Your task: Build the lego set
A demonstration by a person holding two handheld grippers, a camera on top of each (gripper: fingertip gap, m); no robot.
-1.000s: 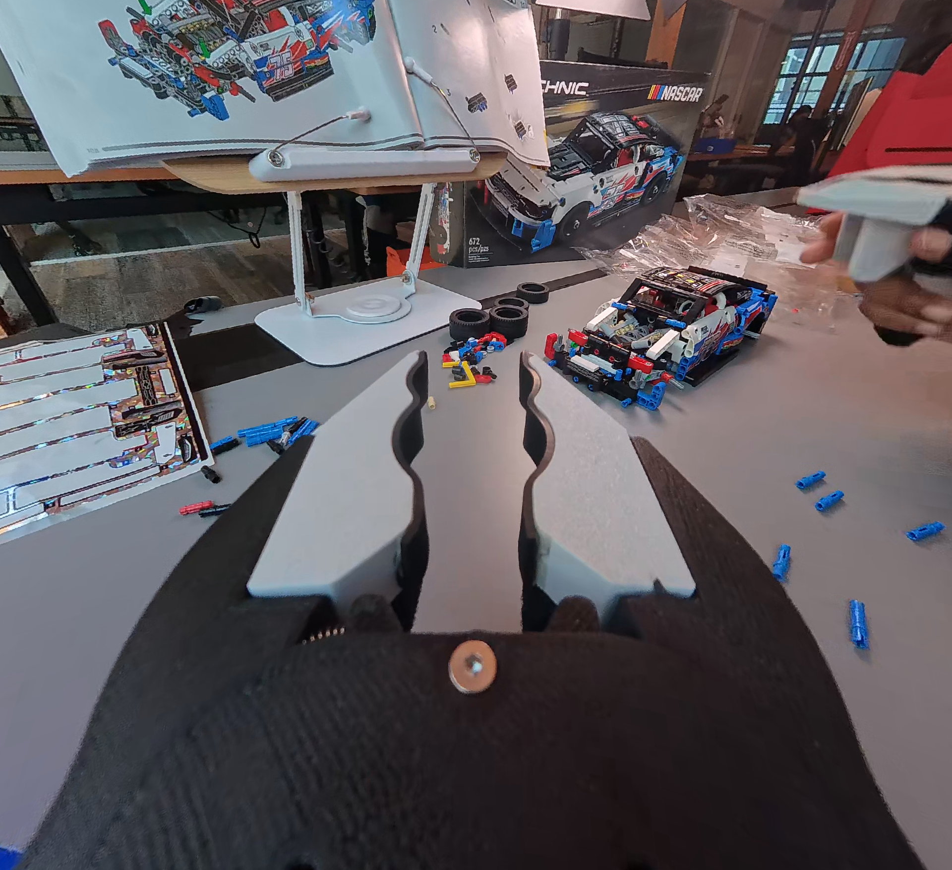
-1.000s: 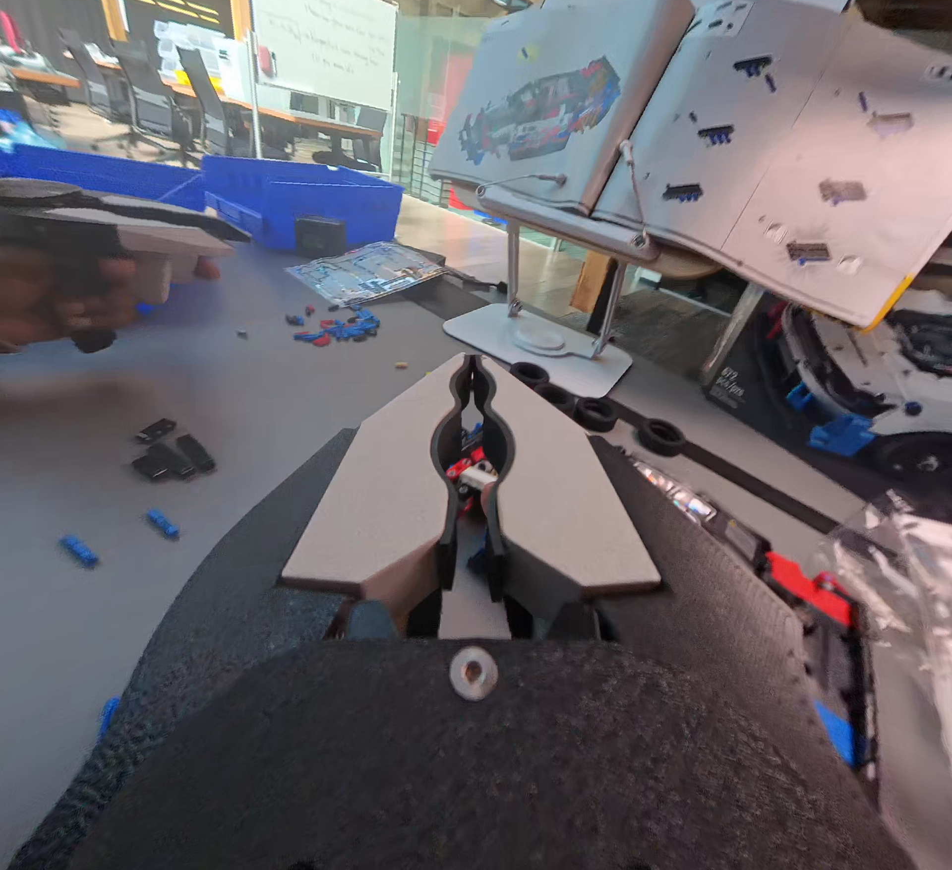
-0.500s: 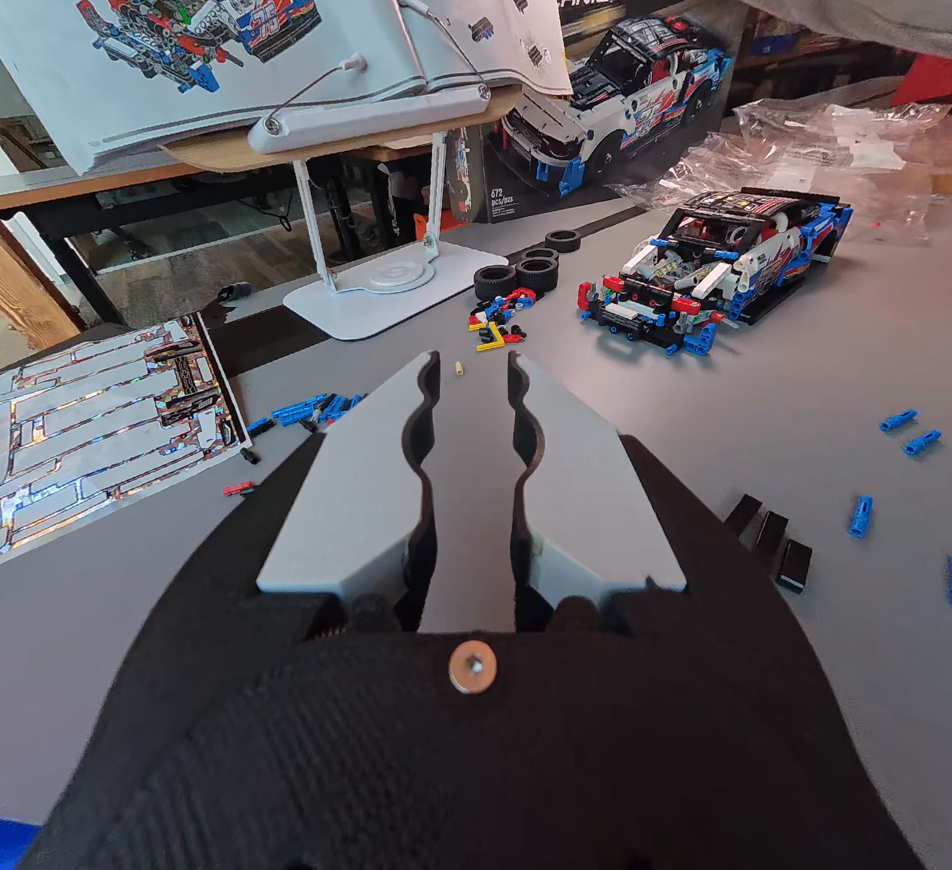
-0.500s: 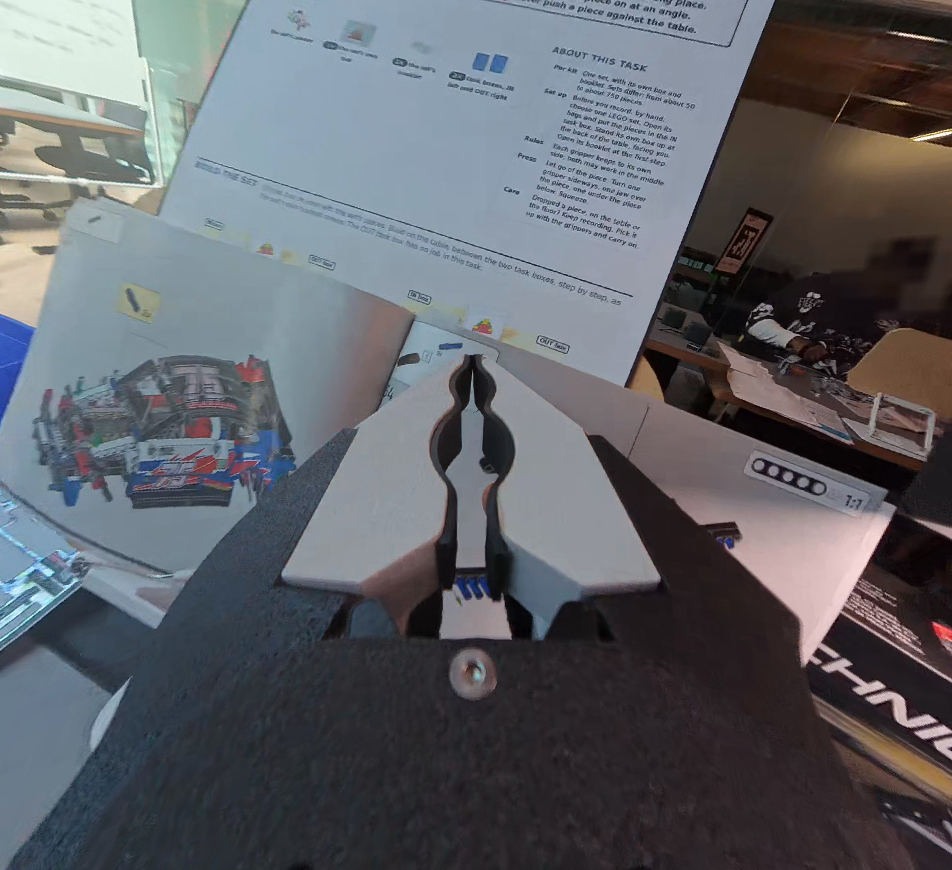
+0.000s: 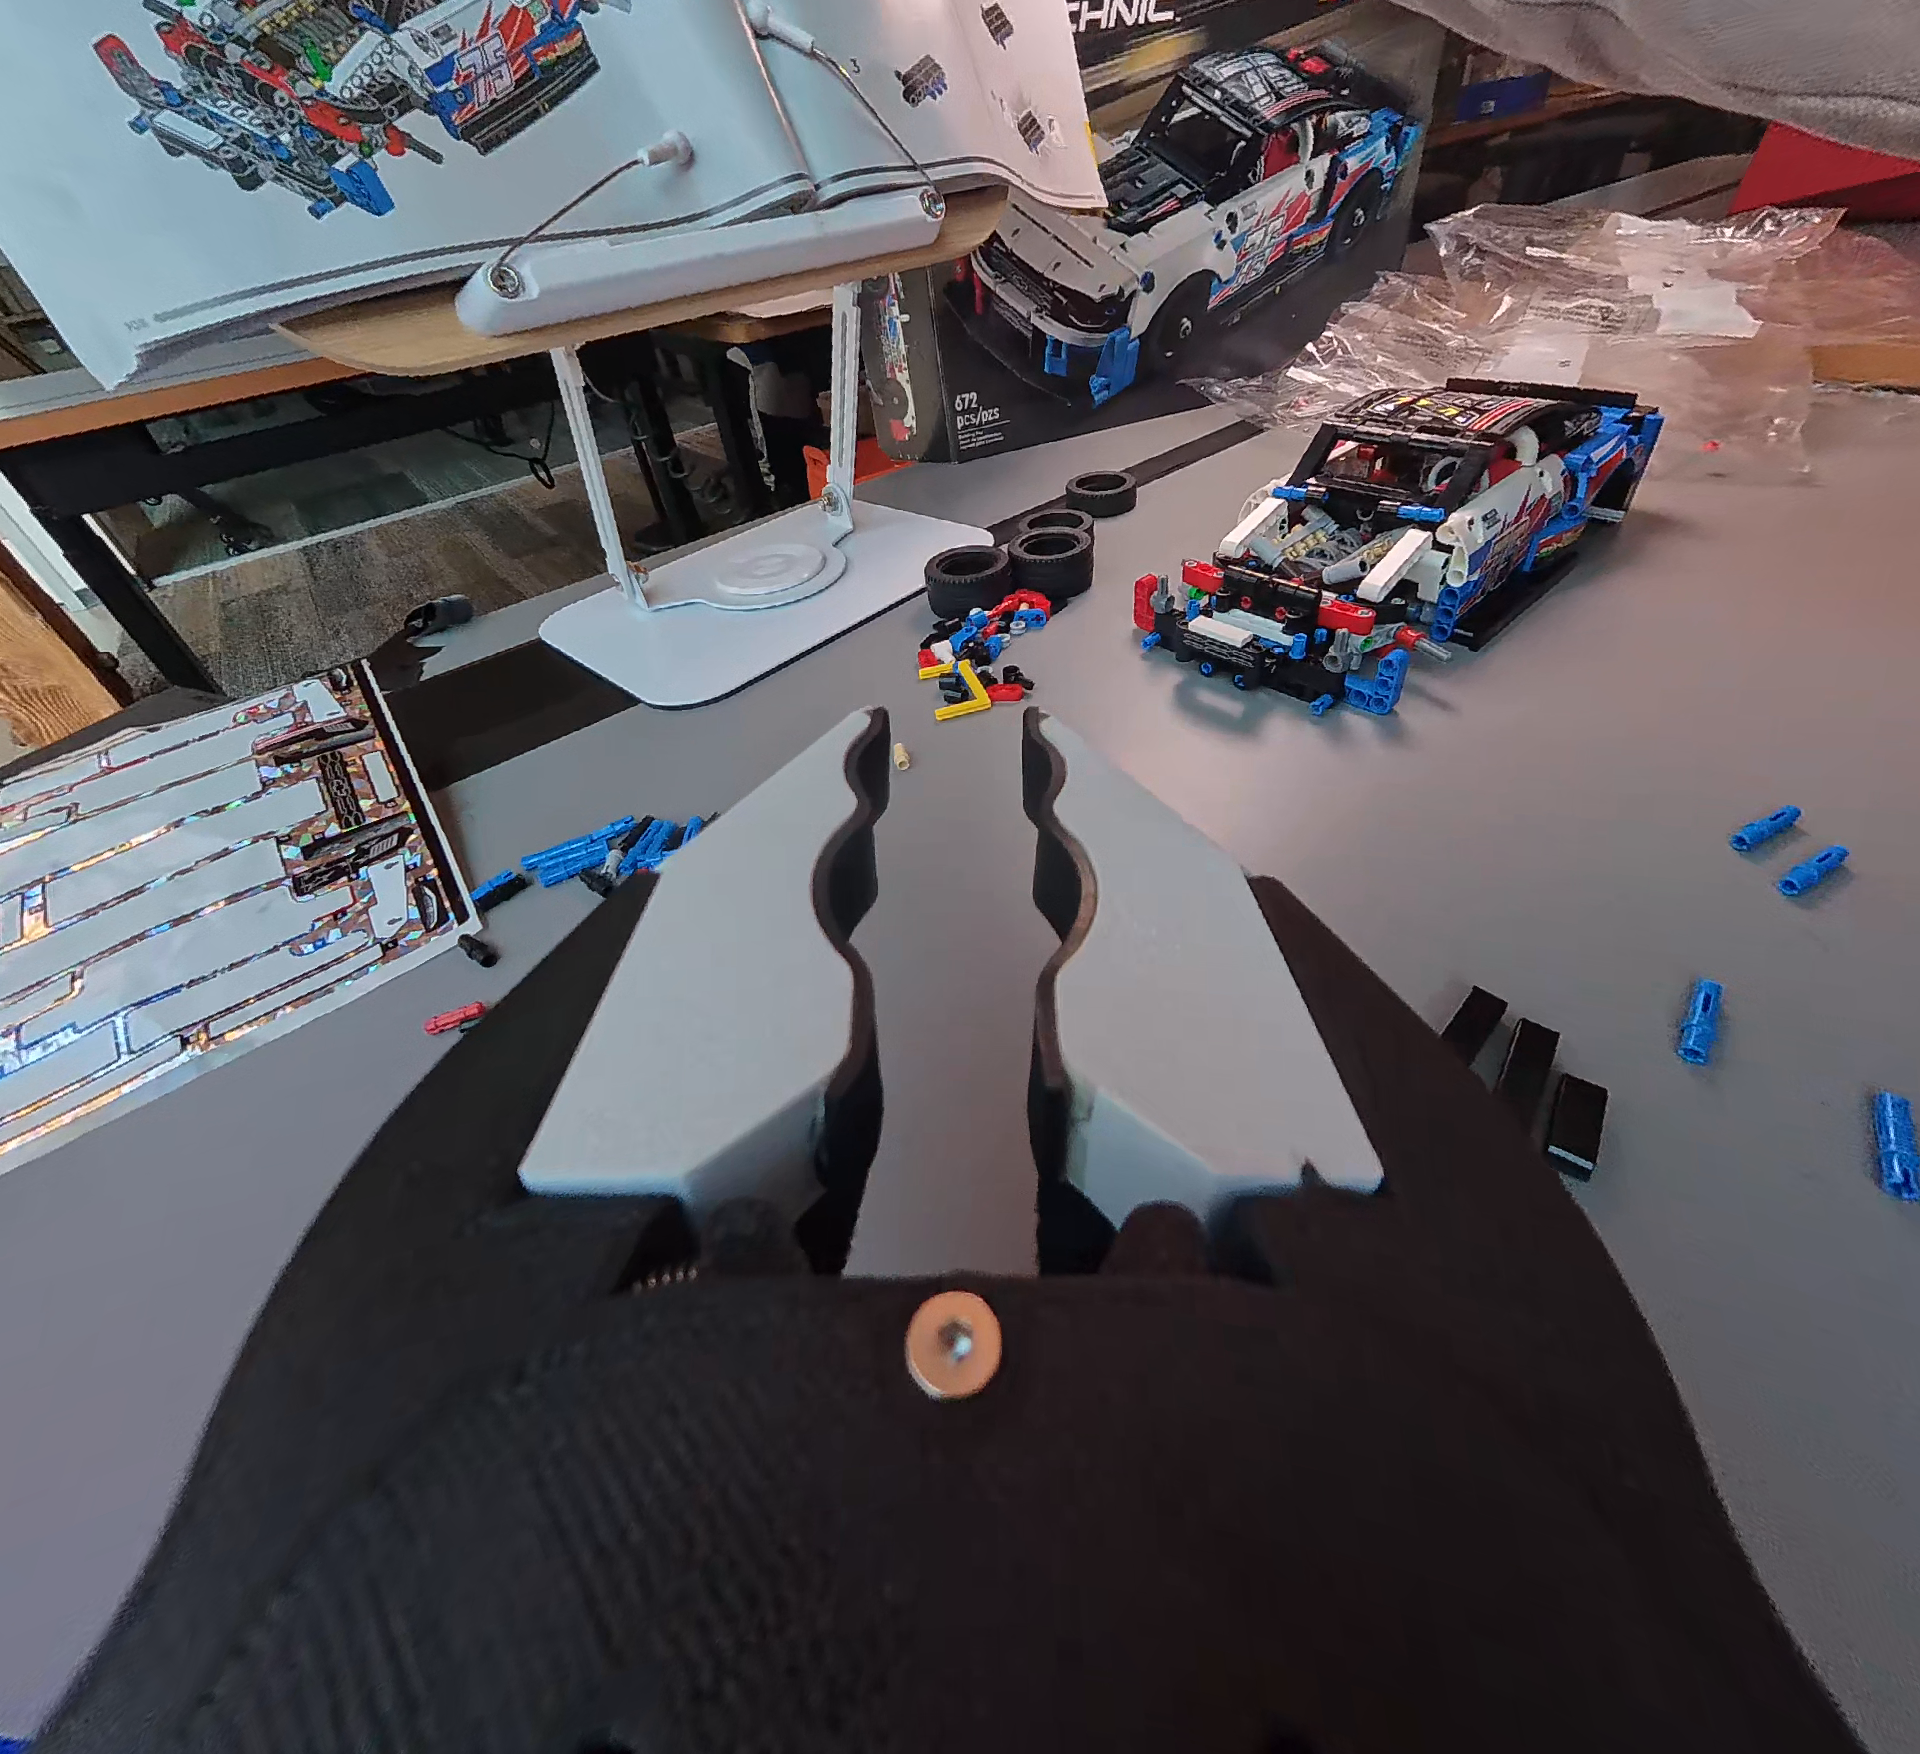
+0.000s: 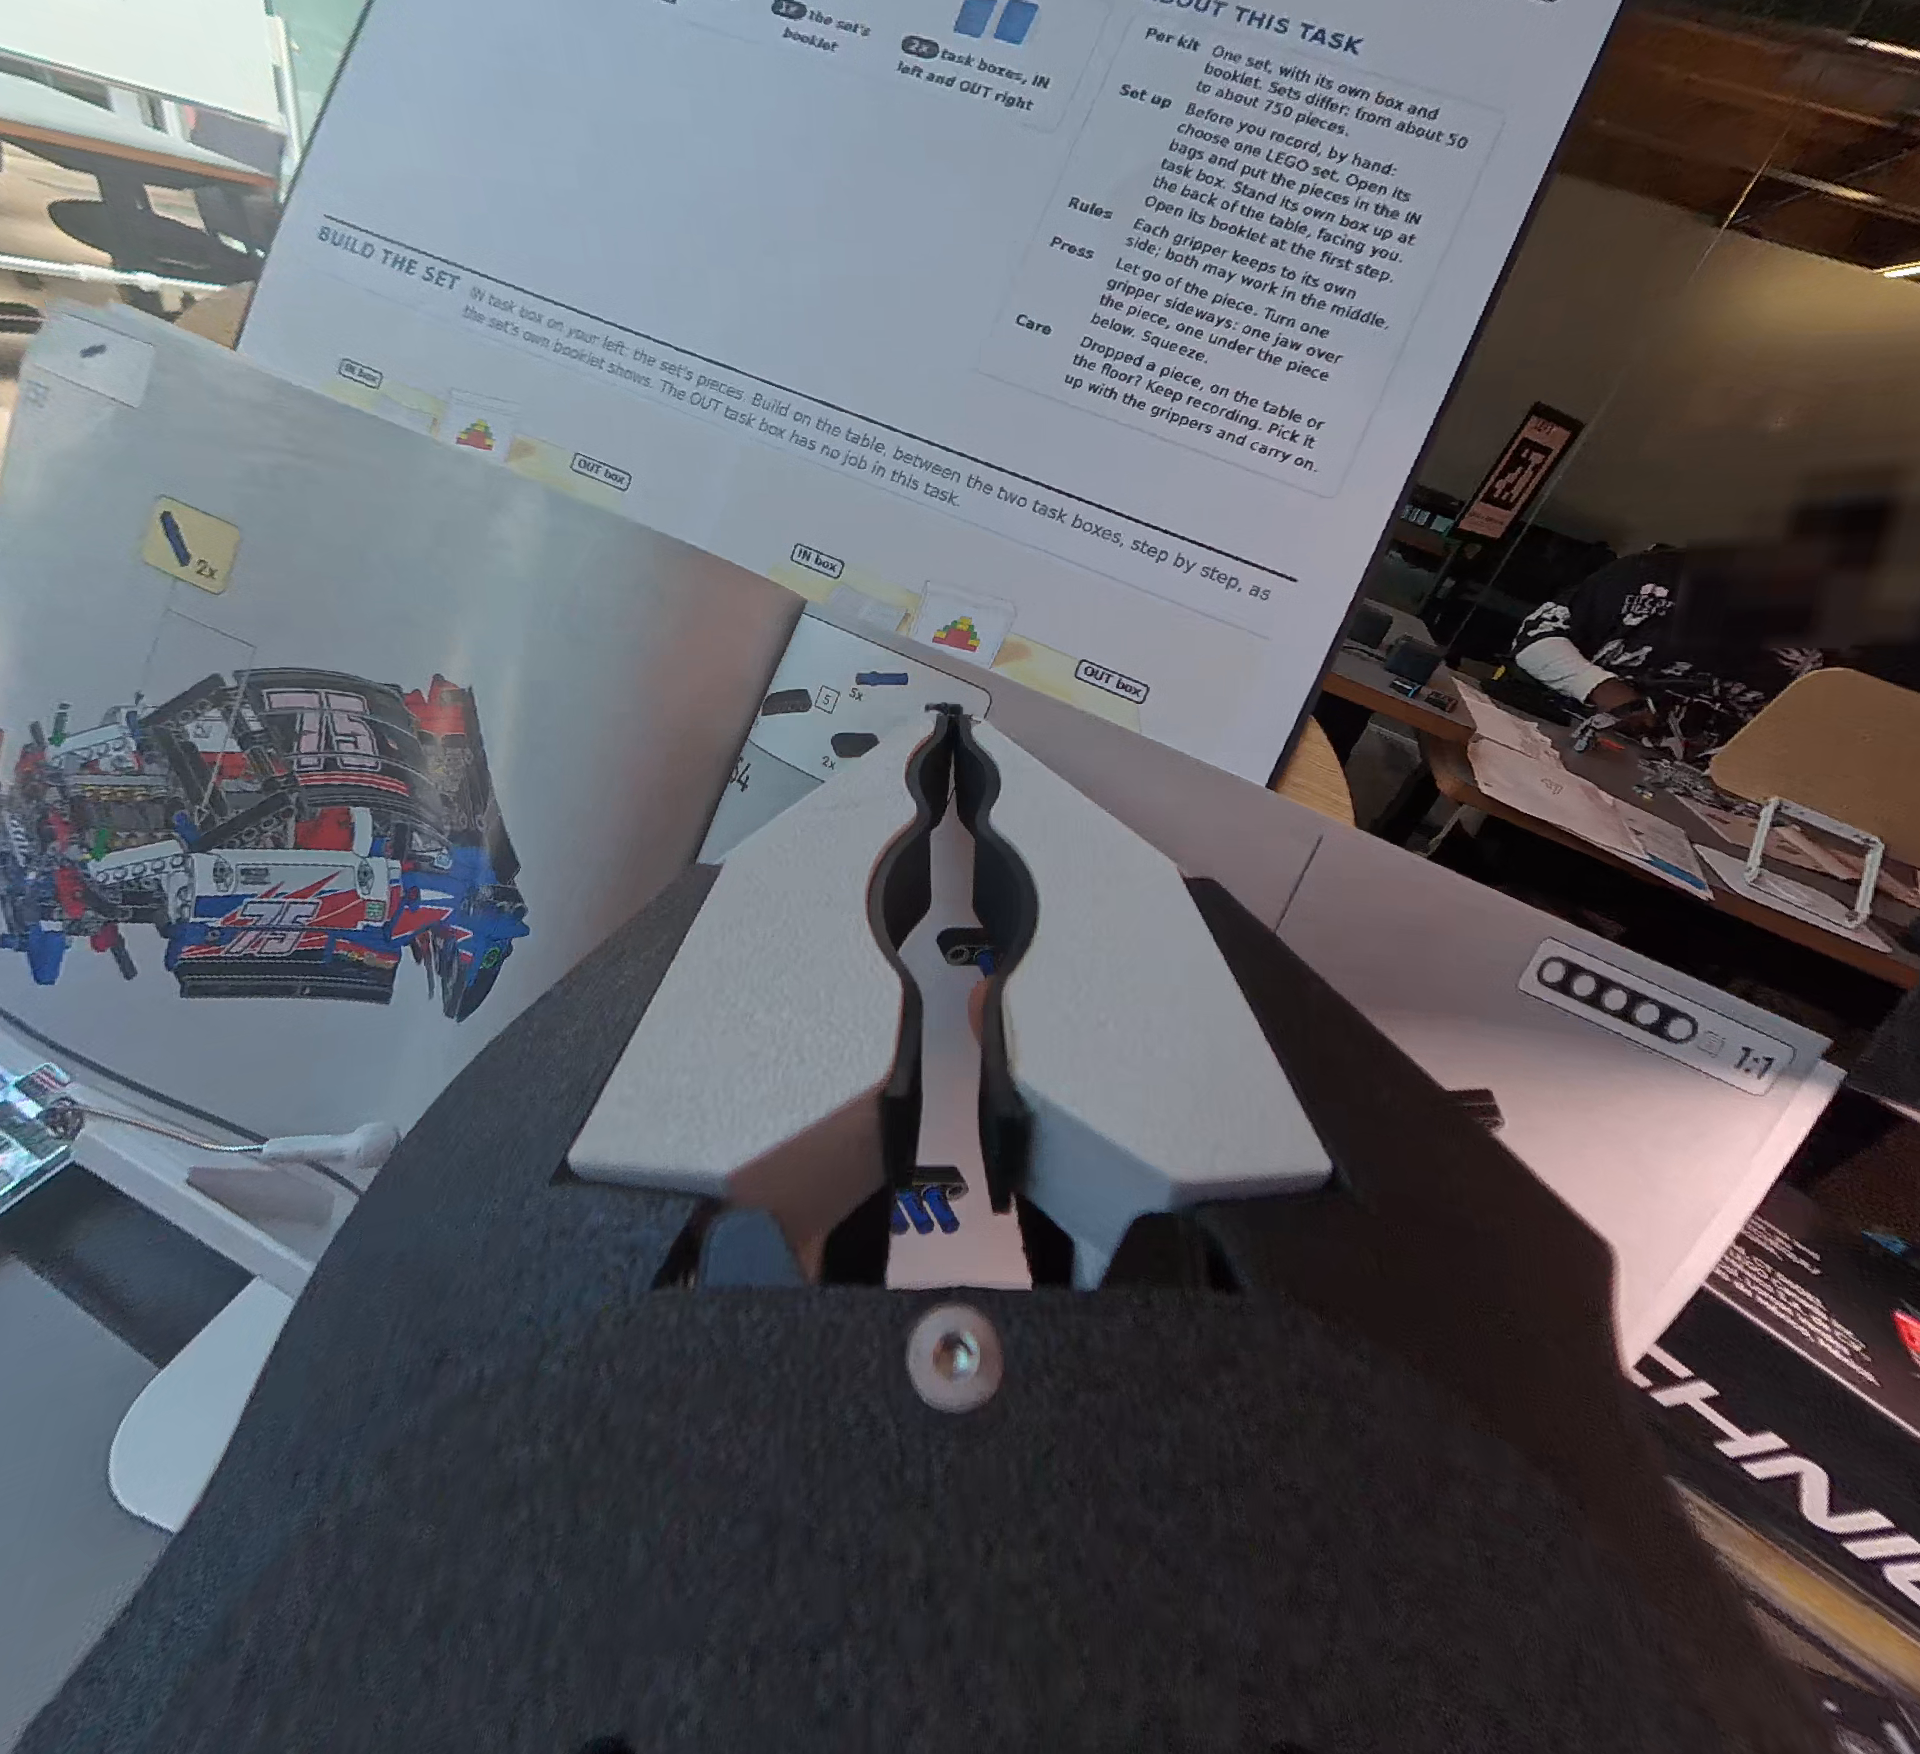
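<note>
left gripper (image 5: 956, 733) jaws apart over table (image 5: 1558, 769) | right gripper (image 6: 948, 717) pinching booklet (image 6: 416, 665) page

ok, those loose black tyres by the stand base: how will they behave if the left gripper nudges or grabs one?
The tyres lie on their sides, so a nudge would probably slide them rather than roll them. They look like hollow rubber rings: likely light, grippy, slightly squashy. The left gripper is open, and its gap looks narrower than a tyre; pinching one wall may work better.

My left gripper (image 5: 956, 728) is low and flat with its two fingers apart. My right gripper (image 6: 945, 717) is raised high, fingertips touching.
</note>
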